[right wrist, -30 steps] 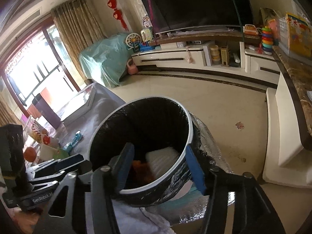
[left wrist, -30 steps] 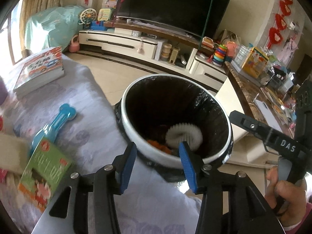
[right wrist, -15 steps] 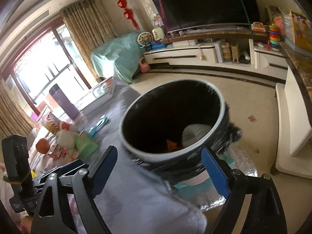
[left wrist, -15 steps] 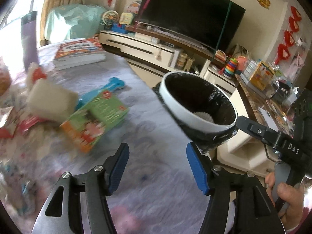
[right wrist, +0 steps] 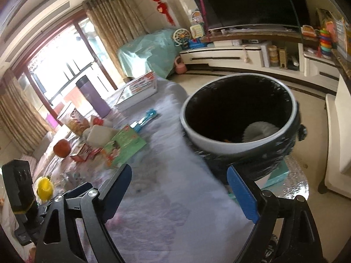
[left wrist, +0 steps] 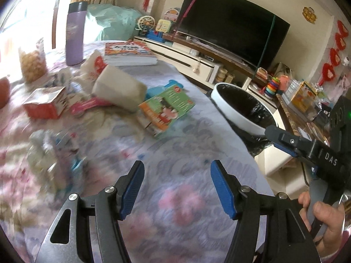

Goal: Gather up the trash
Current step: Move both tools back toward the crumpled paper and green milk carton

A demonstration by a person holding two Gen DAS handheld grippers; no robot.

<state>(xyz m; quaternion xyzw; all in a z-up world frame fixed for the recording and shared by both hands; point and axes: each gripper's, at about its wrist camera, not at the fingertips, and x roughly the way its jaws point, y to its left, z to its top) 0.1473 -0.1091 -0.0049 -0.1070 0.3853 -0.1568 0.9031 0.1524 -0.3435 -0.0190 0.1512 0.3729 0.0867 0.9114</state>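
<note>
The trash bin, white-rimmed with a black liner, stands off the table's right end. In the right wrist view a white fluted paper cup lies inside the bin. Litter sits on the flowered tablecloth: a small red-and-white carton, a pink wrapper and blurred crumpled wrappers. My left gripper hovers open over bare cloth, right of those wrappers, with nothing between its blue pads. My right gripper is open wide and empty, near the table's edge just in front of the bin.
On the table lie a green booklet, a beige block, a blue toy, a thick book, a purple flask and a snack bag. A yellow item and a red fruit sit further left. A hand holds the right gripper.
Both grippers have swung left, away from the bin's mouth and over the table. The bin now sits to the right in both views. Both pairs of jaws stand wider than before.
</note>
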